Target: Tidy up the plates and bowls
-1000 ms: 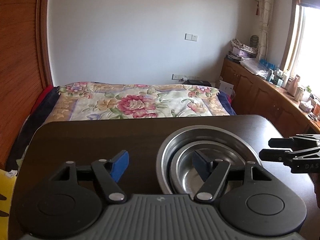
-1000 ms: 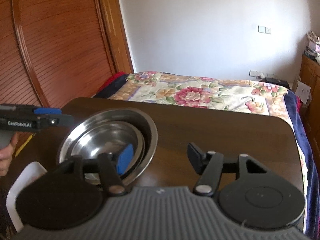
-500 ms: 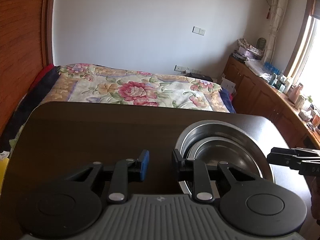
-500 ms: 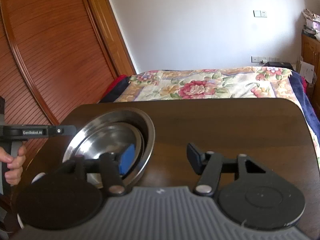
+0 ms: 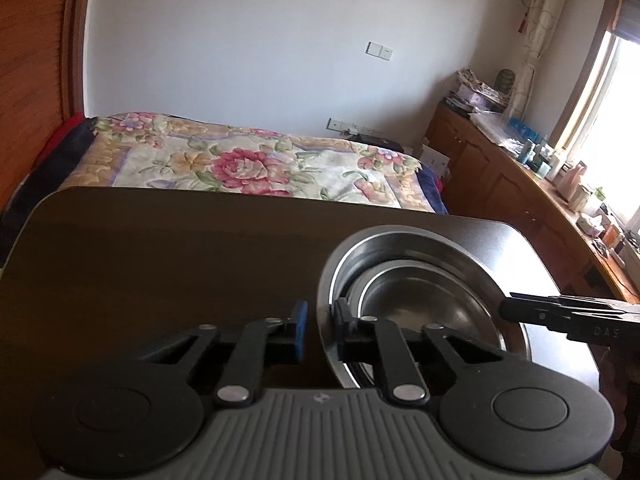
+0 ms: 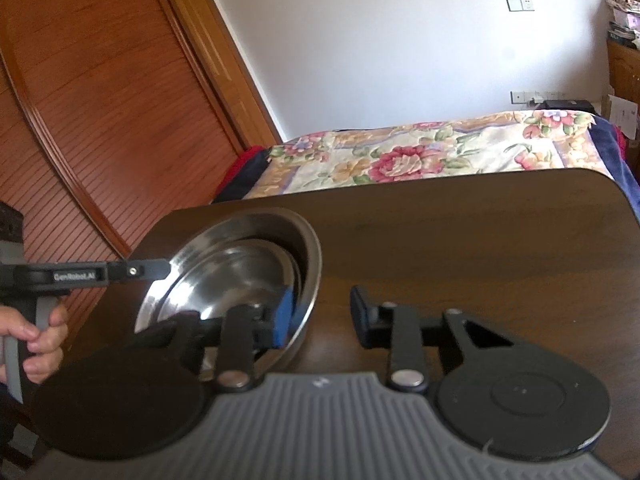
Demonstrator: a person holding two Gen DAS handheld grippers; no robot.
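Since a second ago my left gripper (image 5: 318, 326) has narrowed onto the big steel bowl's (image 5: 404, 240) rim, lower centre of frame, smaller bowl (image 5: 420, 300) nested inside. Right gripper (image 6: 320, 316) straddles the opposite rim, still wide. Uneven lifting could spill the stack.

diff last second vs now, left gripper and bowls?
Left gripper narrowed from wide open to a slim gap straddling the outer bowl's near rim; contact unclear. Right gripper open throughout, one finger inside that bowl. Inner bowl nested as before.
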